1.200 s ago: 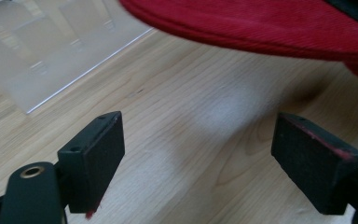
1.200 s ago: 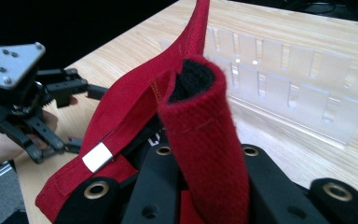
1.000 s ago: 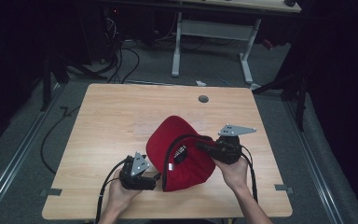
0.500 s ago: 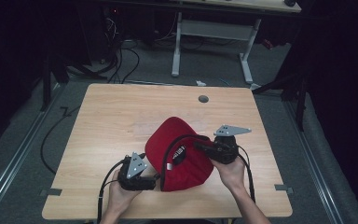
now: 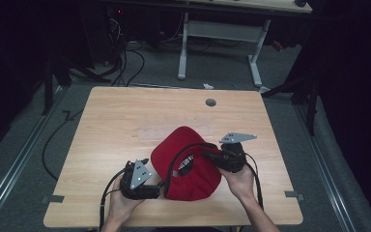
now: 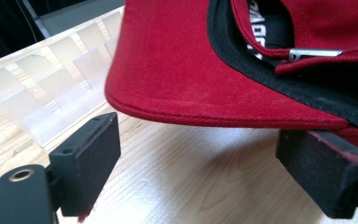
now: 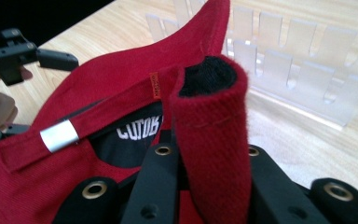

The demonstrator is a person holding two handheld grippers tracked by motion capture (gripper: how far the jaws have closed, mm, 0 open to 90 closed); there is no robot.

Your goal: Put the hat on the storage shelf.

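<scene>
You hold a red cap (image 5: 189, 162) that lies on the tabletop (image 5: 125, 121), in the lower middle of the high view, upside down so that its black inside and the strap with the metal buckle (image 7: 59, 135) face up. Your right gripper (image 5: 211, 157) has its jaws pressed on a fold of the cap's edge, and this fold stands up between them in the right gripper view. Your left gripper (image 6: 200, 179) waits at the brim (image 6: 214, 88) with its jaws spread; the brim hangs just above them and nothing is between them. I think the step in hand is to take the cap with both grippers. For the next move, bring the left jaws around the brim edge and close them, while the right grip does not let go.
</scene>
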